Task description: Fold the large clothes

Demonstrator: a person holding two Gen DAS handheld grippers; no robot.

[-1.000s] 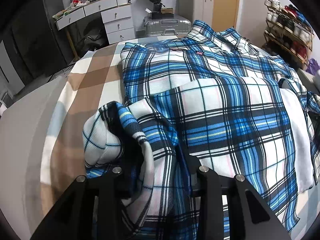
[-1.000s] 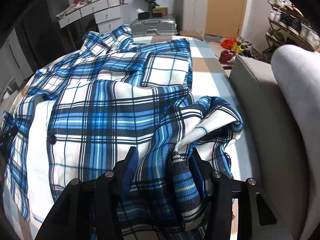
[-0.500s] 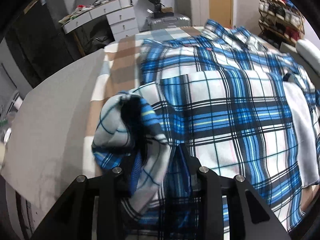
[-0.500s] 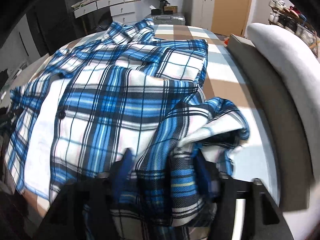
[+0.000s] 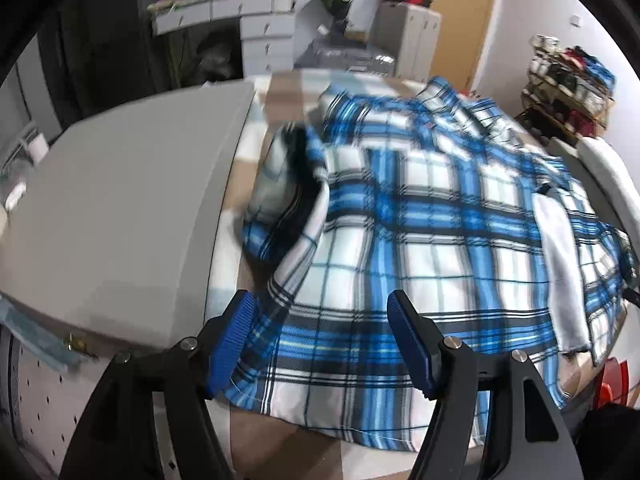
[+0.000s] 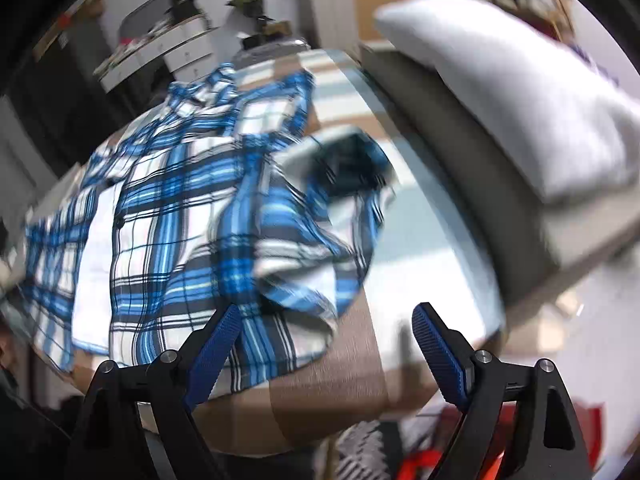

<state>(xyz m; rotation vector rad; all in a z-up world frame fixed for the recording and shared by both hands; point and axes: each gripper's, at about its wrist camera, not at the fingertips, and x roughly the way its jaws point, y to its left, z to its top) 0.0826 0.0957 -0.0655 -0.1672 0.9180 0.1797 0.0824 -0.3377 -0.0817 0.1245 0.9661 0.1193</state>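
Blue-and-white plaid cloth fills both wrist views: a large shirt lies spread on a bed with a brown, white and pale-blue striped cover.

The left gripper has its jaws opening. The shirt's folded lower edge lies in the gap between them, but the blue ribbed pads stand clear of the fabric on either side and press on nothing. Ahead of the jaws the shirt stretches away toward its collar; ahead and to the left of them a bunched sleeve is heaped at the shirt's edge, and further left is a grey padded bed side.

The right gripper has its jaws opening too, wide apart, with only bed cover between them. The shirt's nearest hem lies just ahead of the left jaw's pad and partly behind it. A crumpled sleeve is ahead of the gap, and a white pillow lies far ahead to the right.
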